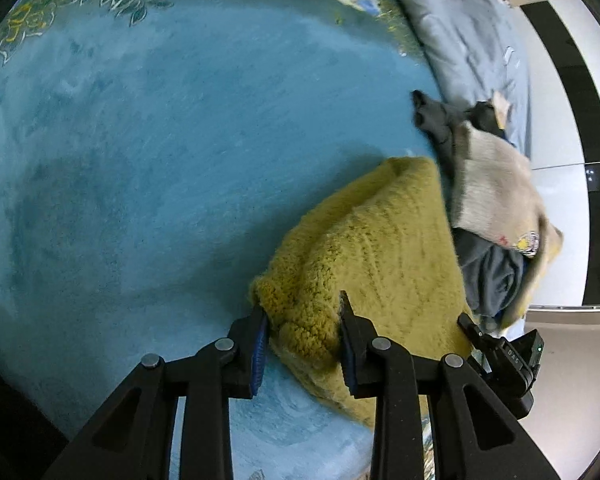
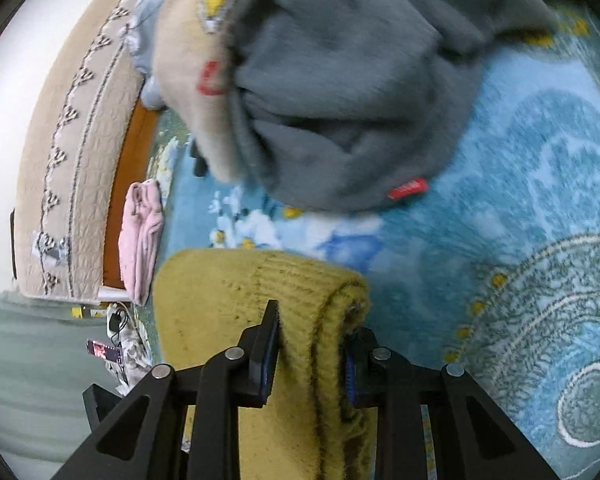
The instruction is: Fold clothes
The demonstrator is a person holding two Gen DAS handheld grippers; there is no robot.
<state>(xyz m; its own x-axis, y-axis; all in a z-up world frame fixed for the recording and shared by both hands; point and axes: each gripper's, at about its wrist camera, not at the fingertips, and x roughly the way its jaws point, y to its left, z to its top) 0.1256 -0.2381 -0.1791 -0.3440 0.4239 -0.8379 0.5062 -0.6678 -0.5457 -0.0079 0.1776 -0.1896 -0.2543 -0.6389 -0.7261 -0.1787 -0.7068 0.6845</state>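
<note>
Nearest the lens, the left gripper [image 1: 302,334] had its fingers pinched on a corner of the mustard knit sweater [image 1: 372,248], and the right gripper [image 2: 312,354] clamped a folded edge. The sweater lay on the blue carpet [image 1: 140,140]. The bulky knit might slip, or the grey garment [image 2: 340,92] close by could snag.

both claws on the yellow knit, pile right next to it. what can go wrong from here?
1. The yellow knit sweater is thick and doubled over in the right claw; a layer could slip out and undo the fold.
2. The left claw pinches only a corner, so a pull may stretch it.
3. The grey garment pile lies close; dragging could snag it.
</note>
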